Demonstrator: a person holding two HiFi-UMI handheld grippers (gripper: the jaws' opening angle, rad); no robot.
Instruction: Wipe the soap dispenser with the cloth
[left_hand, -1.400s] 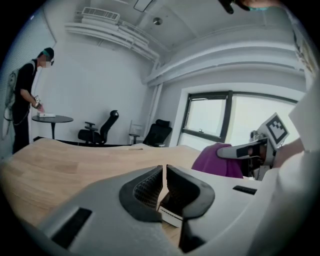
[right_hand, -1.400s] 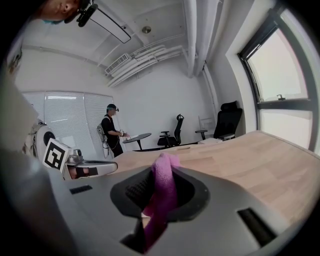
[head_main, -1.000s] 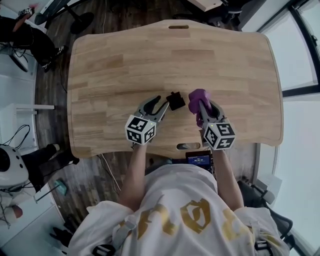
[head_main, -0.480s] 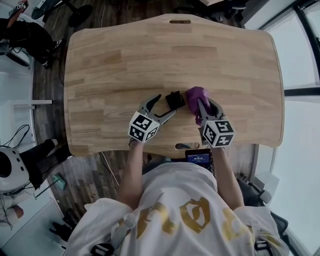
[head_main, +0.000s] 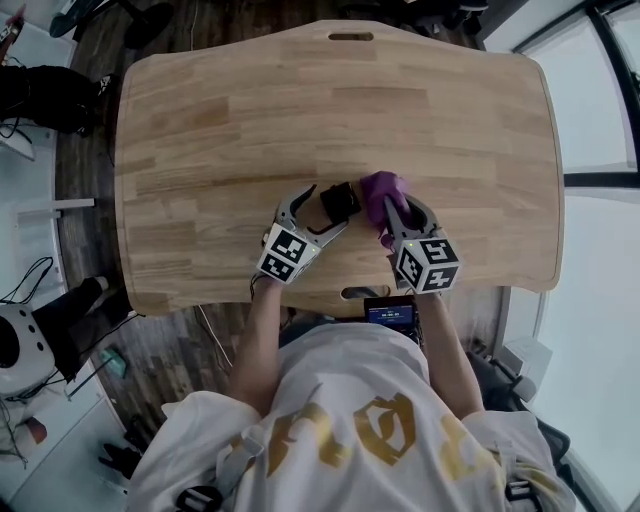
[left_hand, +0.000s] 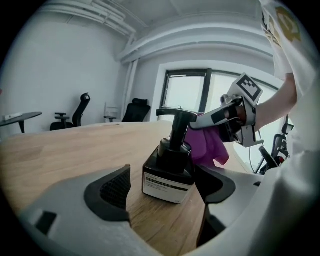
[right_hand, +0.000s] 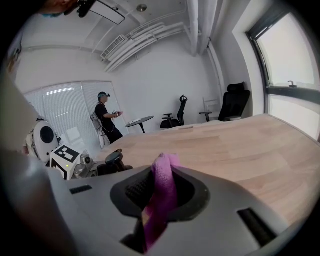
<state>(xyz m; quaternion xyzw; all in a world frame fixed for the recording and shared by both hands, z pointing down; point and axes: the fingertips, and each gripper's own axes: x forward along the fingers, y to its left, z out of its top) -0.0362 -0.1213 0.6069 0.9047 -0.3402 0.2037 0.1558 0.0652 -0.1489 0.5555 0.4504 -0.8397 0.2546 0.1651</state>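
The black soap dispenser (head_main: 338, 202) stands upright on the wooden table (head_main: 420, 110), its pump head (left_hand: 176, 114) and white label facing the left gripper view. My left gripper (head_main: 326, 210) straddles the dispenser (left_hand: 169, 167); its jaws have just been opening and now stand wide, with a clear gap at the left pad (left_hand: 116, 186). My right gripper (head_main: 400, 212) is shut on a purple cloth (head_main: 380, 190), which hangs bunched against the dispenser's right side (left_hand: 210, 145). In the right gripper view the cloth (right_hand: 164, 172) is pinched between the pads of that gripper (right_hand: 159, 196).
The table has a slot at its far edge (head_main: 350, 37) and one at the near edge (head_main: 357, 293). A small screen device (head_main: 390, 313) sits by my body. A person (right_hand: 106, 120) stands far off beside office chairs (right_hand: 235, 102). A white round machine (head_main: 15, 340) stands on the floor at left.
The left jaws, earlier closed on the dispenser at their tips, have spread wide around it. Both grippers have sunk a little and the cloth sits closer to the dispenser.
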